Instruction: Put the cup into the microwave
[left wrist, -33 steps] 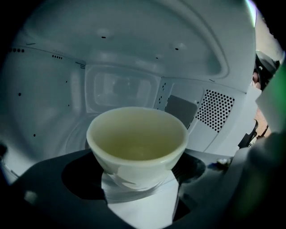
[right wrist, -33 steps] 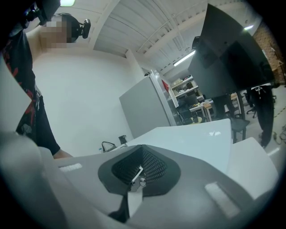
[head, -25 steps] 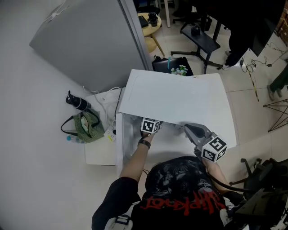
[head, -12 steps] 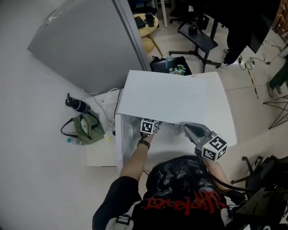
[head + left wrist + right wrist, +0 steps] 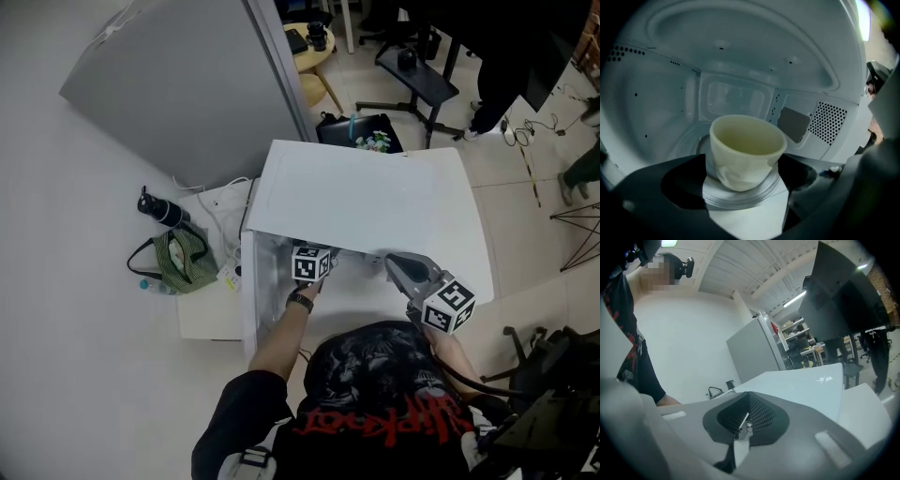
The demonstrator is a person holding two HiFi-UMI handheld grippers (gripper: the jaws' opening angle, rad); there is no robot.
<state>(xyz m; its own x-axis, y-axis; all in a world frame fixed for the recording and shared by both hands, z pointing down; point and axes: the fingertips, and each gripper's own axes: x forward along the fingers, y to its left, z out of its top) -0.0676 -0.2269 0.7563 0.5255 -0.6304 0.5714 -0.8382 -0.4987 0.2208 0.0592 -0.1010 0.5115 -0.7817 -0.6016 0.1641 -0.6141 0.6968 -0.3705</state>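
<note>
The pale cream, crinkle-walled cup (image 5: 745,147) sits inside the white microwave (image 5: 375,202) on its grey turntable ring (image 5: 761,197). It's between the left gripper's (image 5: 743,185) jaws, which have just been spreading and look clear of its sides. The right gripper (image 5: 742,427) hangs outside, pinched closed on nothing. Cup's probably ceramic: stiff, light-ish, slick, chippable. Safest hold is across the walls, mid-height.

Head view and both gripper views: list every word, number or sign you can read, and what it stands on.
Shirt: red jagged lettering, seen upside down, too distorted to read.
Marker cubes: black-and-white square patterns, no letters.
Cup, microwave: no print visible.
Elsewhere: nothing legible.
</note>
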